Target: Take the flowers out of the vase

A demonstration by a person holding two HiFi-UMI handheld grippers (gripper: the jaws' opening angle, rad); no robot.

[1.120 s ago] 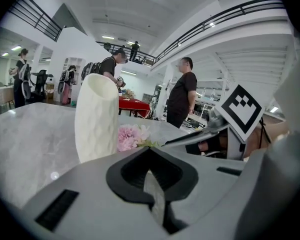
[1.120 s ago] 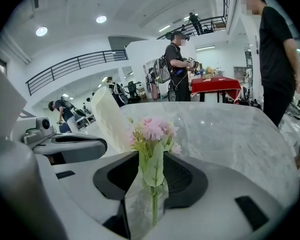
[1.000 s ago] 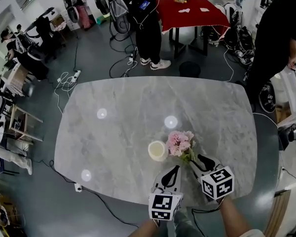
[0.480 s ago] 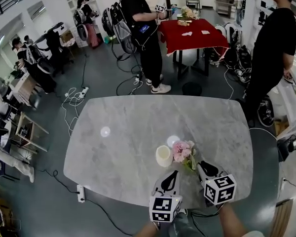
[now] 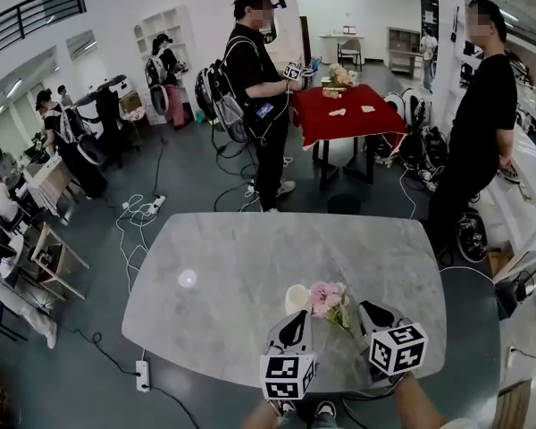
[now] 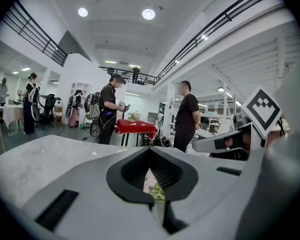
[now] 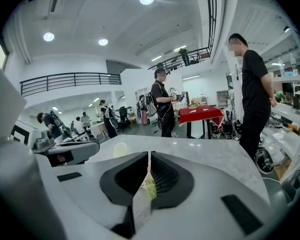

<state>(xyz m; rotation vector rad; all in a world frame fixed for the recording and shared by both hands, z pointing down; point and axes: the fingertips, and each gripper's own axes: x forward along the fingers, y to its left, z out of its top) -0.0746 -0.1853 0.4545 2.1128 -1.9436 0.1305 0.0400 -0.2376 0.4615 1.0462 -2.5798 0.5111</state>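
Now our right hand-held gripper (image 5: 364,309), jaws just closing, clamps the stem of the flowers (image 5: 327,298), while our left hand-held gripper (image 5: 296,316) sits pressed together by the vase (image 5: 294,298).

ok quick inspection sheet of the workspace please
surface: grey marble table, only the vase on it
job's things: cream vase upright on the table; pink flowers out of it, held beside it
clutter: nothing seen
grippers: right gripper jaws have just been closing, now pinching the flowers' green stem; left gripper jaws together, green showing in their gap, grip unclear
cables: power strip and cords on the floor left of the table
surroundings: people standing around, red-clothed table behind
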